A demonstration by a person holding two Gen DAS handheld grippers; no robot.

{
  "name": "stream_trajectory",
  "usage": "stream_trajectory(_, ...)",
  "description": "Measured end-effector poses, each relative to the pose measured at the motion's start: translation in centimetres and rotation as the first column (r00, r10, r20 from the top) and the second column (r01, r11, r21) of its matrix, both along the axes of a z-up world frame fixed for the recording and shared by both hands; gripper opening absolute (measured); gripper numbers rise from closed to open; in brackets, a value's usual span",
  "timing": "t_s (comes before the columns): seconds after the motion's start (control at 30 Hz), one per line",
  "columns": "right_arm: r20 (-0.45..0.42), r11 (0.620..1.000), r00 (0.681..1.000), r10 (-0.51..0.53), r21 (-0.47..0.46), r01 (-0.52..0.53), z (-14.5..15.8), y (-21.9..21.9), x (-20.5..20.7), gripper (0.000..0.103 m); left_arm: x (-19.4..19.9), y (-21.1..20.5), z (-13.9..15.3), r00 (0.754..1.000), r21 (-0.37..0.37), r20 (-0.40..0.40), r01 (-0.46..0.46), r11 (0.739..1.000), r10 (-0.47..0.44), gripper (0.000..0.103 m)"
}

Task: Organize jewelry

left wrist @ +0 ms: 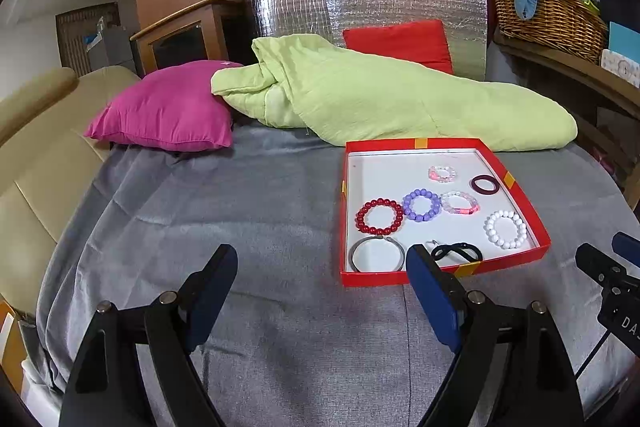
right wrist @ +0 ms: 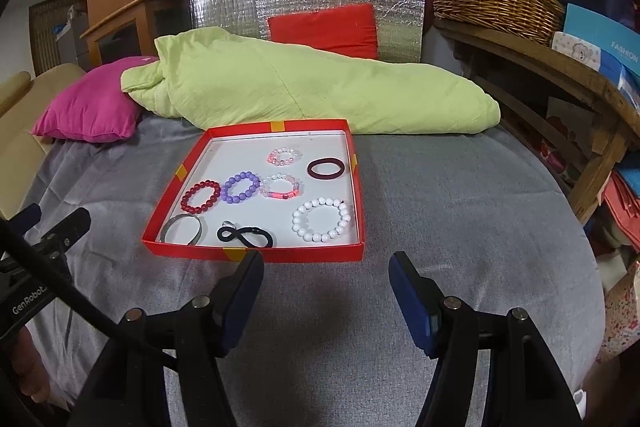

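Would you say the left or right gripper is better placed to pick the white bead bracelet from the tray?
Right, probably: the right gripper is open, facing the white bead bracelet across the red tray rim; the left gripper sits further left.

Left gripper (left wrist: 322, 273) and right gripper (right wrist: 326, 277) both hover side by side, jaws spread wide and empty, fingers pointing forward and slightly downward

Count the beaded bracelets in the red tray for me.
5: red at the left, purple beside it, pink-and-clear in the middle, small pink toward the back, white front right. None seems hidden.
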State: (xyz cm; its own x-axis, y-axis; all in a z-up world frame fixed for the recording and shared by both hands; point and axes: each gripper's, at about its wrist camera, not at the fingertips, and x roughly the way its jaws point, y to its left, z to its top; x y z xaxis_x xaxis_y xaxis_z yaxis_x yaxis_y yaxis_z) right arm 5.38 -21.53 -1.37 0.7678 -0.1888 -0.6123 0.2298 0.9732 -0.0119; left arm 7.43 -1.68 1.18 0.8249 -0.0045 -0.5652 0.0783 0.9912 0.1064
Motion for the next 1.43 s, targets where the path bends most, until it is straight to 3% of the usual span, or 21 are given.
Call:
stream_trajectory(1.3,0.005,1.0,1.0,0.02,-0.007,-0.019,-0.2,0.8,0.3,0.07,-0.6,0.2,0.2,0.999,0.023,0.028,0.014,1.0,-0.015,0.087)
stream_trajectory(1.43,0.014,0.999,1.0,0.026,0.038,-0.026,0.1,-0.2,0.4,0.07,0.3,1.4,0.2,1.0,-0.014,0.015,0.011,1.0,-0.011,0.087)
